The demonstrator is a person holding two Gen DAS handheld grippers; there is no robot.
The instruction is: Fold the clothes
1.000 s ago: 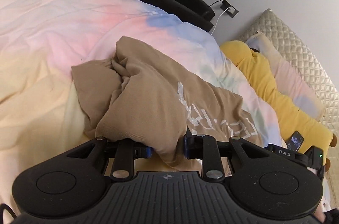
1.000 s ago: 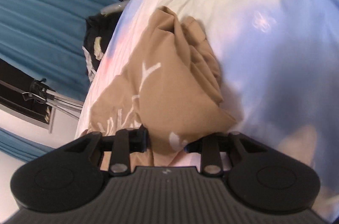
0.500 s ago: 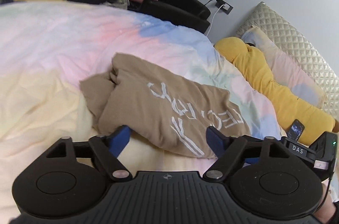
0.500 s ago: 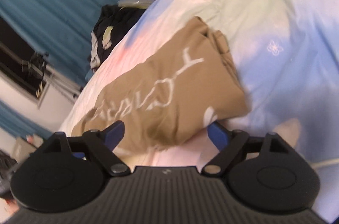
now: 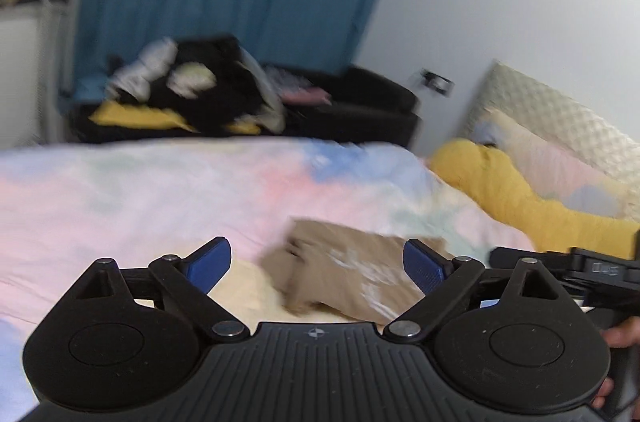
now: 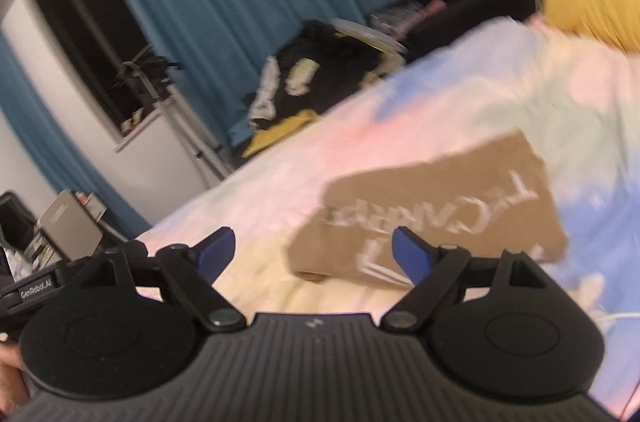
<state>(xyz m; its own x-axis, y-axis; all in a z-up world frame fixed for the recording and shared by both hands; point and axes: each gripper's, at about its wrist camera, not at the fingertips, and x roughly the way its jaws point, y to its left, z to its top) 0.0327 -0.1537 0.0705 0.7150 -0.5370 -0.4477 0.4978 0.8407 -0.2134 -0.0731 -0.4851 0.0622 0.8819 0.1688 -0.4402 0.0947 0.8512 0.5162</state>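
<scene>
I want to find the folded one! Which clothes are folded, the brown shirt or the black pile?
The brown shirt. It lies flat on the bed as a neat rectangle with white letters showing. The black pile, beyond the bed, is a rumpled heap.

Both views were motion-blurred under soft, even indoor light; fisheye curvature bent the edges, and corners went dark.
</scene>
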